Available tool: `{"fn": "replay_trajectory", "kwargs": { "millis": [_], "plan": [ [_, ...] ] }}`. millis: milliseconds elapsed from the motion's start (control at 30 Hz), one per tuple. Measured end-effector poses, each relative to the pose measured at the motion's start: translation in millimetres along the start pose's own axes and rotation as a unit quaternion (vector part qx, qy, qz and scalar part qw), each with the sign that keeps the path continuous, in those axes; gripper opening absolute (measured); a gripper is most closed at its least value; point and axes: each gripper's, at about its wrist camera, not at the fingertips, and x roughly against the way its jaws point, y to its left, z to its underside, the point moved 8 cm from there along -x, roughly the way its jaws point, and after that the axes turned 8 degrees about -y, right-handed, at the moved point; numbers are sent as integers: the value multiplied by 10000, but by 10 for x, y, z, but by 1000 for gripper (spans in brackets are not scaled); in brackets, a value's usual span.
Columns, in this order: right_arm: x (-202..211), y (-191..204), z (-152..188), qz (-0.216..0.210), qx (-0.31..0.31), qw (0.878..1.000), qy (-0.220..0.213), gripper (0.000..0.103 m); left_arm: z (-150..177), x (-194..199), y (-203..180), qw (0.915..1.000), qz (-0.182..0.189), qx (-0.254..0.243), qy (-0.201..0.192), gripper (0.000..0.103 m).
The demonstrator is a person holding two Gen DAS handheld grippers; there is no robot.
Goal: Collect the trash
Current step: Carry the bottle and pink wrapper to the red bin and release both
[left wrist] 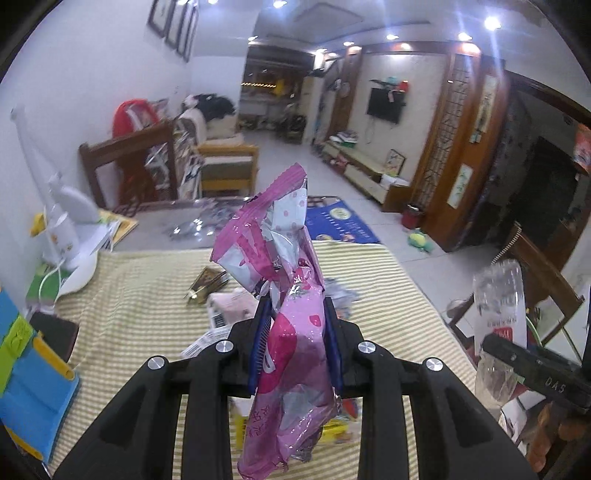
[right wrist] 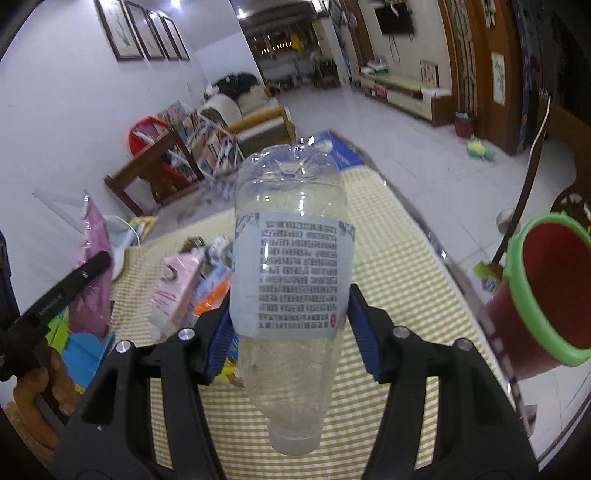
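Covering the counter is a yellow-and-white striped cloth, w/ a glass-topped stretch beyond it; the room behind is a long living space w/ pale tile floor, white wall on the left, dark wood panelling on the right, ceiling spotlights lit. Counts: 4 framed pictures in a row on the left wall, 1 wall TV, 1 blue mat on the floor past the counter end, 1 green-yellow plush toy on the tiles, 1 white desk lamp at the counter's left edge, 1 pink carton lying among mixed litter mid-counter, 1 red bin w/ green rim at the right edge of the right wrist view, its mouth tilted toward the camera. Two tools, each loaded. Left tool: narrow, blue pads pinched tight on 1 pink snack wrapper, which stands up crumpled above the fingers and hangs down below them, clear of the cloth. Right tool: about half spread, pads gripping 1 clear plastic bottle at the printed label; bottle is inverted, base pointing away, neck toward the camera, empty, held above the counter. The bin sits just right of the bottle, not touching. Each tool shows in the other's view, side by side, apart.
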Motion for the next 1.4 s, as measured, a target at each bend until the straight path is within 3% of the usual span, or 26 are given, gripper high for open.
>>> {"fn": "replay_trajectory", "kwargs": {
  "millis": [267,633,967,1400],
  "plan": [
    [255,69,-145,-141,104,9991,-378,56,-7,95,-250,9996,167,-214,-26,26],
    [293,-69,-105,-156,-90,9992,-356,56,76,108,-485,9991,223,-354,117,26],
    [360,-617,-162,3,-402,9986,-346,56,124,-86,-954,9976,378,-516,278,27],
    [404,-1738,-440,184,-467,9984,-266,56,208,-481,-2222,9944,753,-557,482,27]
  ]
}}
